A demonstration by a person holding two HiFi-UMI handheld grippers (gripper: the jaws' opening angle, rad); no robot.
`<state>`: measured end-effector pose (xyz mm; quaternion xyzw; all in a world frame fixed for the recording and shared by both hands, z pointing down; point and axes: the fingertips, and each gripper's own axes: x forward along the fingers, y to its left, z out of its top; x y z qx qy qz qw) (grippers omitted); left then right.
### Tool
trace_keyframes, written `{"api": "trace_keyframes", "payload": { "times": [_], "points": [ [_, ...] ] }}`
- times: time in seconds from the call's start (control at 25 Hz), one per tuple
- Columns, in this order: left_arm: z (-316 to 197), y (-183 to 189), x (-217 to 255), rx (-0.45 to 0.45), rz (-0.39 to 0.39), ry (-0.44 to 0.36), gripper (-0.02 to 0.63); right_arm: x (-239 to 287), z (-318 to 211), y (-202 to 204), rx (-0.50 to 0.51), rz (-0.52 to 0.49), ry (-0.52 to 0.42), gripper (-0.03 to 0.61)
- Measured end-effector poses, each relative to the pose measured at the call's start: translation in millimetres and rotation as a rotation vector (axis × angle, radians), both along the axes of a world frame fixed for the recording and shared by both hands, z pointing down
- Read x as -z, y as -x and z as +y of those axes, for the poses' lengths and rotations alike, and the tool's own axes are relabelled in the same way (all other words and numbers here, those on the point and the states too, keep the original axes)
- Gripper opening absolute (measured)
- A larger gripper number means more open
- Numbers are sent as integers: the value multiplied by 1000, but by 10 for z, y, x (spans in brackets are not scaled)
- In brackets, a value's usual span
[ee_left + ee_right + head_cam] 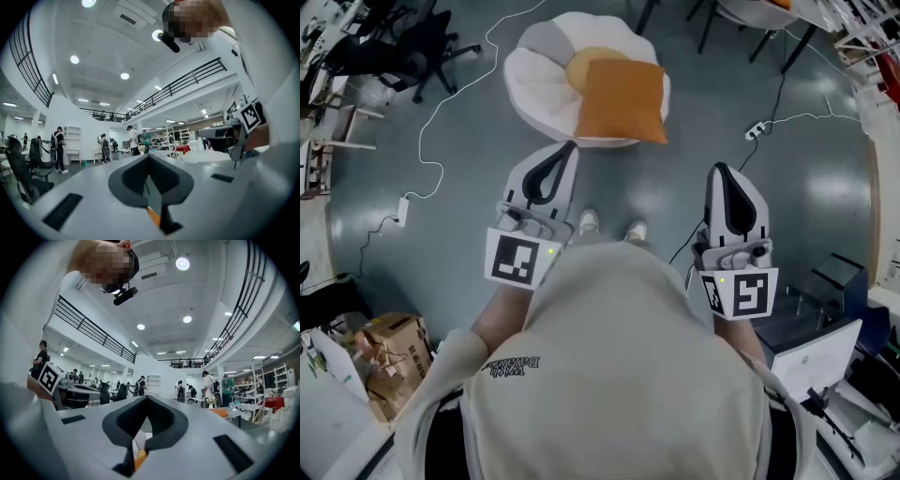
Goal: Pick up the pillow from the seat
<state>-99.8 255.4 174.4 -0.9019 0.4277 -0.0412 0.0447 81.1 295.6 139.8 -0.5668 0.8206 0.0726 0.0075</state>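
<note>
Pillow lies on seat, ahead of two closed grippers

An orange pillow (620,100) lies flat on the round white seat (536,86), on the seat's right part, and its lower right corner goes a little over the rim. It is square, with soft cloth and pointed corners. Under it a pale yellow round cushion (585,60) shows. The seat looks padded, with a grey section at the upper left. The left gripper (569,148) points at the near rim of the seat and does not touch the pillow. The right gripper (718,168) is well apart, to the right. Both have the jaws pressed together with nothing between them. The floor (469,178) is dark and glossy, and a thin white cable (441,108) runs over it.
</note>
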Motion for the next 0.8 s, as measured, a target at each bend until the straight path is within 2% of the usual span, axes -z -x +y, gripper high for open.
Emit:
{"api": "trace_keyframes", "payload": {
  "times": [0.4,0.48,0.64,0.8],
  "points": [
    [4,-187,-79,44,-1,9,11,-68,-12,-202,61,-58,31,8],
    [9,-266,-87,58,0,17,11,-92,-35,-279,67,-41,31,8],
    [67,-391,-77,77,-1,5,11,-82,15,-289,92,65,-22,8],
    [120,-454,-112,92,1,13,11,-141,32,-298,130,64,-10,8]
  ]
}}
